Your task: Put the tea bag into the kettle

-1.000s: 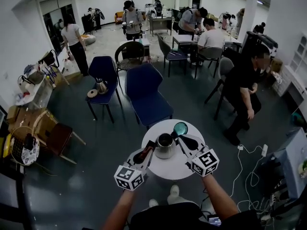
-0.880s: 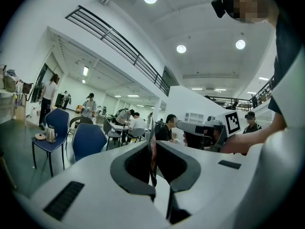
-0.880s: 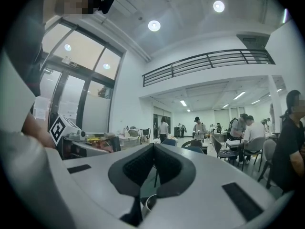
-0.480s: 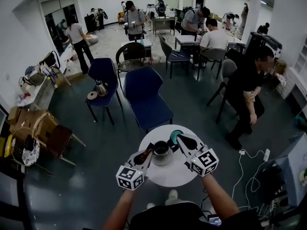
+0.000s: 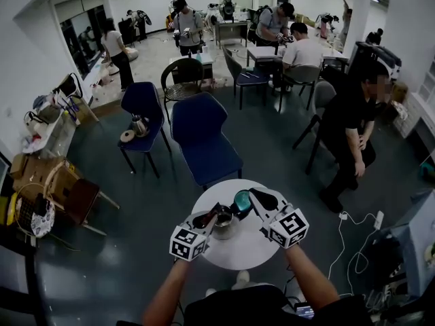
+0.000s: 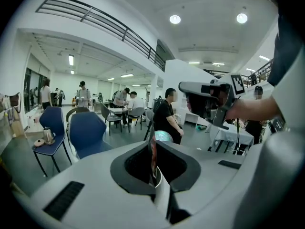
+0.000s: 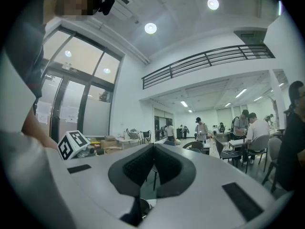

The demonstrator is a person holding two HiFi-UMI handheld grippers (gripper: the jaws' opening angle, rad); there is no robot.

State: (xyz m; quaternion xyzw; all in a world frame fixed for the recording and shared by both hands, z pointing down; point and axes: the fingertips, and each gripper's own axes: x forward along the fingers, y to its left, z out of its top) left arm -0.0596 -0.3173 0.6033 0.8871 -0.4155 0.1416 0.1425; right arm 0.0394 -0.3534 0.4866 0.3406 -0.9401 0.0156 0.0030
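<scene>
You held the tea bag (image 6: 153,157), a thin reddish sachet with a pale strip below it, upright and edge-on, pinched between the jaws of your left gripper (image 6: 153,147); in the head view it hung just left of the kettle (image 5: 224,220), close to its rim; whether they touched could not be told; the kettle, small and of shiny metal, stood upright with its dark mouth open on the round white table (image 5: 253,244), towards the table's far left.

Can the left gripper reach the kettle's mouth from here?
Probably yes: the kettle looks uncovered, and the left gripper, jaws shut on the tea bag, sits right beside its rim with nothing between.
</scene>
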